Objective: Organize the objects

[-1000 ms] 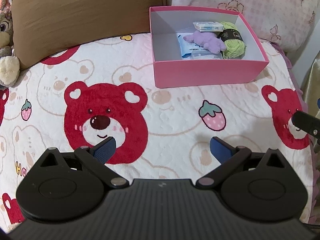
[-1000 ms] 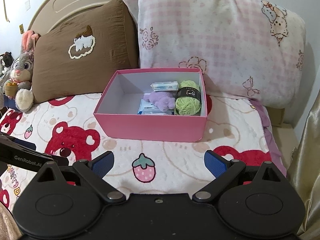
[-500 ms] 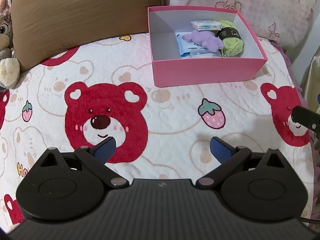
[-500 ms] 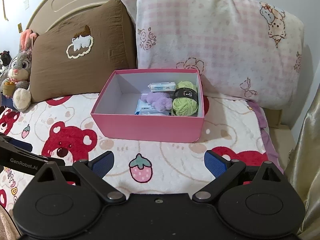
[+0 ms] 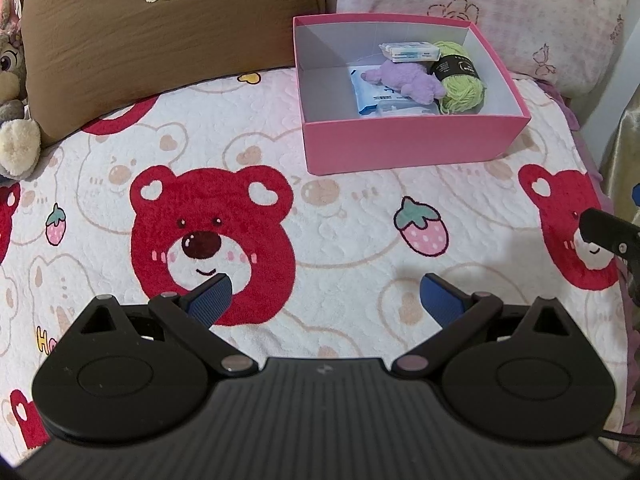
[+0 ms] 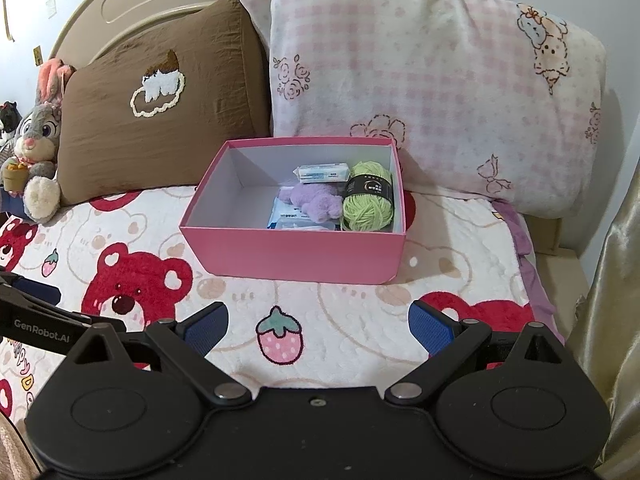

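A pink box [image 5: 412, 144] [image 6: 296, 254] stands on the bear-print blanket near the pillows. In its right half lie a green yarn ball [image 5: 460, 88] [image 6: 368, 204], a purple plush [image 5: 404, 80] [image 6: 312, 202], a white tissue pack [image 5: 410, 51] [image 6: 322, 172] and a blue-and-white packet [image 5: 366, 90] [image 6: 286, 214]. My left gripper [image 5: 326, 298] hovers open over the blanket, well short of the box, with nothing between its fingers. My right gripper [image 6: 318, 326] is open and empty too, in front of the box's near wall.
A brown pillow [image 6: 160, 120] and a pink checked pillow [image 6: 432, 92] lean on the headboard behind the box. A grey rabbit plush [image 6: 38, 140] sits at the far left. The bed's right edge and a golden curtain [image 6: 612, 300] lie to the right.
Both views have shifted slightly, the box sitting a little further left and higher in the frames. Both grippers stay open and empty. The box's contents have not moved.
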### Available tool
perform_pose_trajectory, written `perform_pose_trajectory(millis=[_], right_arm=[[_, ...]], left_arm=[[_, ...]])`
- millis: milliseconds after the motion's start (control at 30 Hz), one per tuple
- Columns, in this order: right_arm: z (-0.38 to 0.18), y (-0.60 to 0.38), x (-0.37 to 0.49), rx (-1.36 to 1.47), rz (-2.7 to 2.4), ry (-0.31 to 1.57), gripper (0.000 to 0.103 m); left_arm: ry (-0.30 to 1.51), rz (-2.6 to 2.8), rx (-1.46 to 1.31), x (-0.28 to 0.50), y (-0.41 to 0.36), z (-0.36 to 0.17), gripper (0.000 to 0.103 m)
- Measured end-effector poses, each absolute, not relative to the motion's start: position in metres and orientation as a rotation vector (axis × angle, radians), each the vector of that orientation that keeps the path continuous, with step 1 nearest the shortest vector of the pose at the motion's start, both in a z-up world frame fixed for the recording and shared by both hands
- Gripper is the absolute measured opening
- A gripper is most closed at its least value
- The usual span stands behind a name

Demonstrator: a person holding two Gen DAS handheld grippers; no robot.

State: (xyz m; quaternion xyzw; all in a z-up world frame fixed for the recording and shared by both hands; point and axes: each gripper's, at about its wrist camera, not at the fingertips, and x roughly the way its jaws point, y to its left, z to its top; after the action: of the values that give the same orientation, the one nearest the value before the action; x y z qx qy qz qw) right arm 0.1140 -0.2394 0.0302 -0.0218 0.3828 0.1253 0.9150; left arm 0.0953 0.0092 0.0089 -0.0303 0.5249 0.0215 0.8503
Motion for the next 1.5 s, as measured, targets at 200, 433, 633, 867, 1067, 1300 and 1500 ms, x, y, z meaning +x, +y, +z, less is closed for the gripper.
perform_pose_trajectory(millis=[200,433,633,867,1067,1300,1500], right_arm=[[0.0308,-0.2401,0.1138,-0.047,0.258,0.79,0.098],[0.0305,-0.2399,0.1129,-0.046,0.254,0.792,0.098],[0.0303,-0.2403,0.1124,-0.046,0.251,0.793,0.098],[0.0302,-0.2409,0.1126,-0.047,0.252,0.792,0.099],[0.0301,-0.2411,0.1125,-0.048,0.252,0.793,0.098],[0.0301,-0.2416,0.1118,-0.047,0.251,0.793,0.099],[0.03,-0.2419,0.1121,-0.049,0.252,0.793,0.098]], left_arm=[[1.106,0.047,-0.064,0.095,0.0083,0.0085,0.102],[1.105,0.048,-0.063,0.0949,0.0074,0.0079,0.102],[1.107,0.05,-0.063,0.0937,0.0065,0.009,0.102],[1.105,0.052,-0.064,0.0933,0.0064,0.0097,0.102],[1.104,0.051,-0.062,0.0932,0.0061,0.0097,0.102],[1.106,0.052,-0.06,0.0928,0.0059,0.0115,0.102],[1.107,0.047,-0.063,0.0924,0.0054,0.0121,0.102]])
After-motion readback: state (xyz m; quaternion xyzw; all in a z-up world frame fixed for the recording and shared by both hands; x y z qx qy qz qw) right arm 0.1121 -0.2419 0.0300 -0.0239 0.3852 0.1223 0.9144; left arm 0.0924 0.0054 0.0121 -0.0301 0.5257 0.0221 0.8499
